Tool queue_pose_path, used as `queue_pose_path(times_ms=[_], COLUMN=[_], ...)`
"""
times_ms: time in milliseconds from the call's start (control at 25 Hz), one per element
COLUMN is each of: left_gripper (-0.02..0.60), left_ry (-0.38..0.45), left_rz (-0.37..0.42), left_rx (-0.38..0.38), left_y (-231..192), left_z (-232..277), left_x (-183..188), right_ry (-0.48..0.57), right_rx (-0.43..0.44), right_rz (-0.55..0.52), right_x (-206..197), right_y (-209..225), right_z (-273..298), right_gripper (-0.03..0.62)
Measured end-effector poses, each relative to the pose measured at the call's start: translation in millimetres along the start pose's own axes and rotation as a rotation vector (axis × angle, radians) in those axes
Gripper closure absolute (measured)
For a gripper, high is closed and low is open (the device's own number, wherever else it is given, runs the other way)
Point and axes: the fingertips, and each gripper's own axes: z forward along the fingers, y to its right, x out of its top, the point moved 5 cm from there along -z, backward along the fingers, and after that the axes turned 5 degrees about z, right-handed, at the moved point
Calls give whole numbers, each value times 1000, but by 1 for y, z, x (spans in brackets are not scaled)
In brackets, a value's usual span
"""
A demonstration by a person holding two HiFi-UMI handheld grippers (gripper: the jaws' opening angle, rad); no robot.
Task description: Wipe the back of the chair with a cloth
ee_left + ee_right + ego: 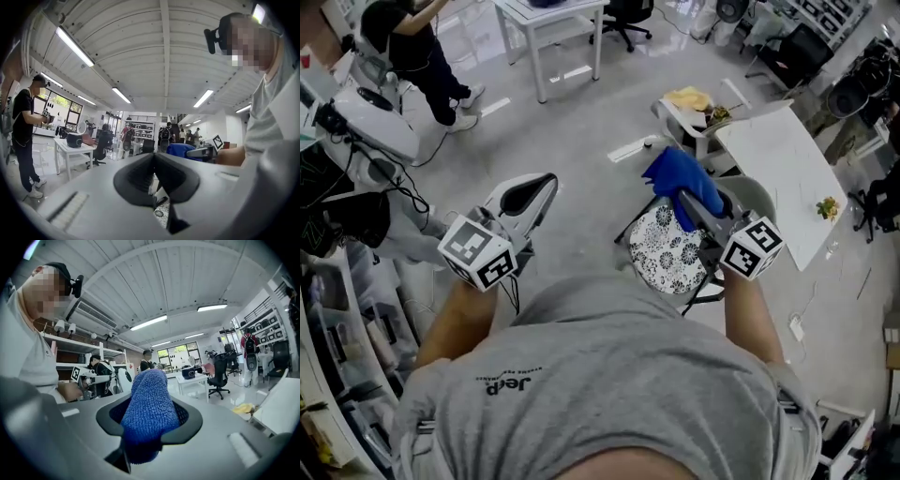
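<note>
Right gripper (689, 202) is clamped on a blue cloth (673, 173). In the right gripper view the fuzzy cloth fills the gap between the jaws and pokes out well past the tips. From the head view it sits right over the chair (670, 251), the one with the black-and-white patterned seat. Can't tell if the cloth is actually touching the chair.

Left gripper (546, 184) is off to the left over bare floor, well apart from the chair. Its jaws are pressed together with nothing between them.

A tilted white table (778, 164) is just to the right of the chair. Beyond the chair there's a small white seat (675, 117) with a yellow rag (689, 97) lying on it.

As for containers, the only one I can spot is a dark round tub (74, 139) on a white desk (70, 151) in the left gripper view. It's too far off to see what's in it. Another person (417, 47) stands at the top left.
</note>
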Motion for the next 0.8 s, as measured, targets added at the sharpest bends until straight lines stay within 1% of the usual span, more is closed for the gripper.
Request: queue_pose_path(times_ms=[160, 320, 400, 480, 600, 720, 800], left_gripper=[523, 523, 523, 523, 523, 523, 523], left_ry=[-12, -3, -18, -40, -58, -51, -40], left_rz=[9, 4, 15, 13, -7, -21, -26], left_rx=[35, 50, 51, 54, 60, 57, 38], left_y=[-16, -28, -33, -44, -74, -104, -121], left_z=[74, 130, 151, 164, 170, 167, 164], left_x=[6, 11, 9, 5, 0, -5, -9], right_ry=[-18, -44, -49, -53, -59, -65, -60], right_rx=[70, 90, 96, 103, 106, 80, 51], right_rz=[-28, -29, -25, -23, -22, -27, -32], right_x=[24, 35, 39, 40, 39, 38, 37], right_y=[71, 129, 150, 164, 171, 170, 165], right_z=[19, 34, 45, 60, 90, 117, 129], right_gripper=[450, 450, 450, 450, 450, 450, 450])
